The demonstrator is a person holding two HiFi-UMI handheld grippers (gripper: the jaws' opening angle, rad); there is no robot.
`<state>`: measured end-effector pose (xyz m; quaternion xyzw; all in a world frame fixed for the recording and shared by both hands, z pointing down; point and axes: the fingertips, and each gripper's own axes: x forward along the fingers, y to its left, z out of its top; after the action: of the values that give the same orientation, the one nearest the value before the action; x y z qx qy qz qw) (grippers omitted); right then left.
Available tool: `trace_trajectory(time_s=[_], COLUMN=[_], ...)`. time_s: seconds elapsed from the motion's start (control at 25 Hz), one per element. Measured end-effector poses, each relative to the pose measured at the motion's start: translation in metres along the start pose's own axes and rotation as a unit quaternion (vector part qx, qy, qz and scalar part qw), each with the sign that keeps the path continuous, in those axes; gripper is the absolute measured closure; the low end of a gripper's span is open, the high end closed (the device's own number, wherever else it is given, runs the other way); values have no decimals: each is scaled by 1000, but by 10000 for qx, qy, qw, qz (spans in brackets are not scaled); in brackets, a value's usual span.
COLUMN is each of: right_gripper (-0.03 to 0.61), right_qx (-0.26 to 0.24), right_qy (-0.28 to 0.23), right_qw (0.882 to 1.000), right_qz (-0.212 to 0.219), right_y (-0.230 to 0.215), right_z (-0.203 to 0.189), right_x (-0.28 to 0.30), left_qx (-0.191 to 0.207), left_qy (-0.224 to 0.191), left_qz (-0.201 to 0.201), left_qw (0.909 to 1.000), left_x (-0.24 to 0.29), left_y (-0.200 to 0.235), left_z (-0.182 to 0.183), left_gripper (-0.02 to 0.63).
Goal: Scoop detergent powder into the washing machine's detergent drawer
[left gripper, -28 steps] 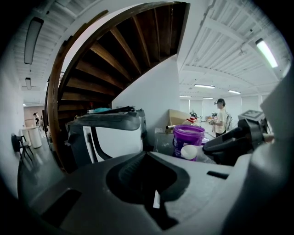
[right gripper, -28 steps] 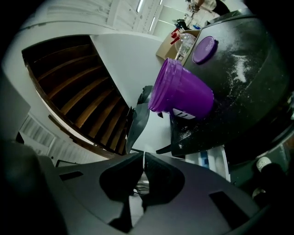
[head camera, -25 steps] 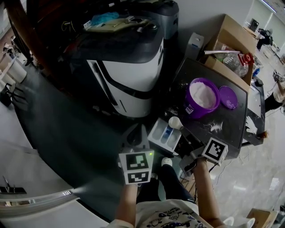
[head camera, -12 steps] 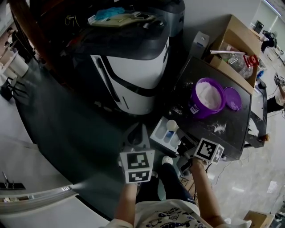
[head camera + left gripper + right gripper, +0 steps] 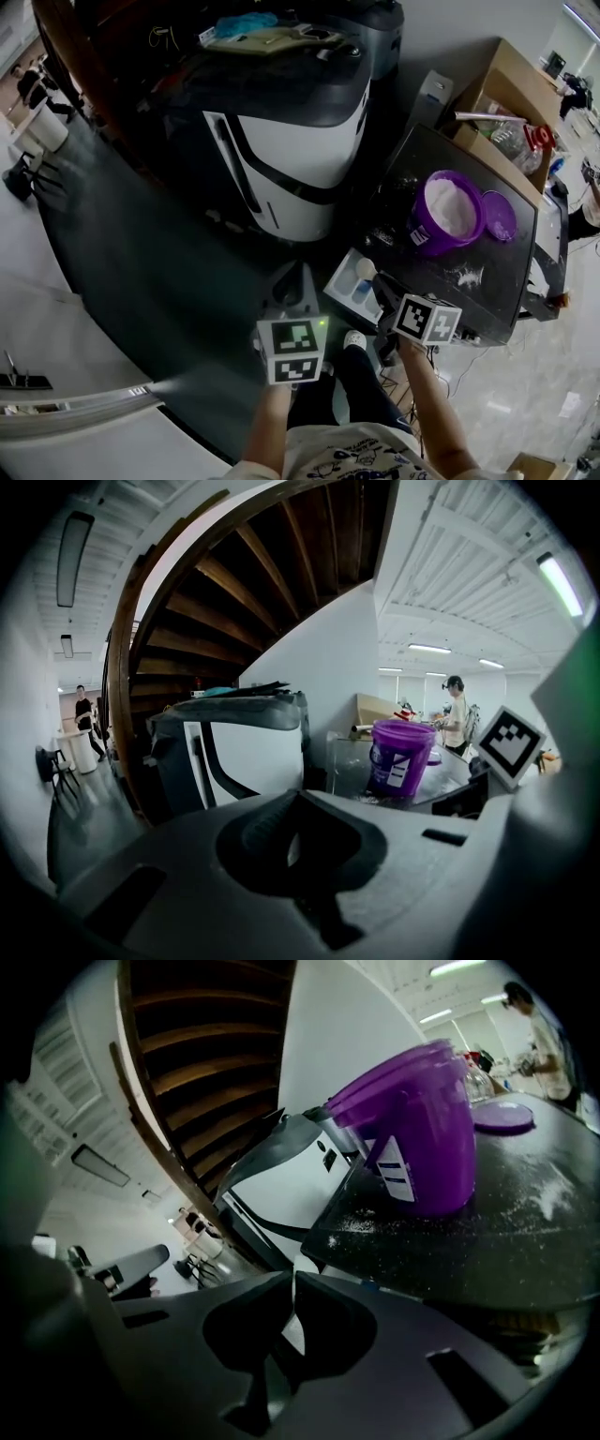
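- The scoop [image 5: 366, 270] is white. Its long axis runs on a slant in the head view, with the round bowl at the upper left and the handle reaching down and right into the right gripper [image 5: 381, 283].
- The bowl sits over the near end of the detergent drawer [image 5: 343, 281], a pale tray with a blue compartment. The drawer lies between the washing machine [image 5: 300, 150] and the edge of the dark tabletop [image 5: 502, 281].
- The right gripper is clamped on the scoop's handle. In its own view the jaws stand almost together, with only a thin white sliver between them [image 5: 289, 1321].
- The left gripper [image 5: 302, 274] hangs just left of the drawer, touching nothing. Its jaws are closed together and empty, and it points at the machine's white front [image 5: 248, 757].
- The purple bucket [image 5: 448, 214] stands upright on the tabletop beyond the right gripper, filled with white powder [image 5: 452, 206]. Its lid [image 5: 499, 216] lies flat beside it.
- Spilled powder grains [image 5: 466, 275] dot the tabletop.
- The right gripper view hides the scoop's bowl below the jaws. Whether the bowl holds powder cannot be made out, nor whether the drawer is attached to the machine.
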<state>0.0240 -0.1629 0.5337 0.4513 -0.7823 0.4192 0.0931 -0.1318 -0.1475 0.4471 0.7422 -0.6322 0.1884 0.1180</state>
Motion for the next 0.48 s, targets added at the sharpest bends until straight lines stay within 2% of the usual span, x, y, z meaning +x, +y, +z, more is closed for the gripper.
trace_trajectory(time_s=[0.2, 0.48], right_gripper=[558, 558], right_qx=[-1224, -2745], right_qy=[269, 554], right_qw=[9915, 9575], right_qz=[-341, -697], right_y=[-2, 4], right_z=[-6, -19], right_x=[14, 29], left_qx=[-30, -52], left_qy=[7, 55], left_qz=[79, 149], left_qw=[10000, 9999], left_x=[-2, -9], left_y=[5, 11], left_z=[-2, -9], left_gripper=[612, 612])
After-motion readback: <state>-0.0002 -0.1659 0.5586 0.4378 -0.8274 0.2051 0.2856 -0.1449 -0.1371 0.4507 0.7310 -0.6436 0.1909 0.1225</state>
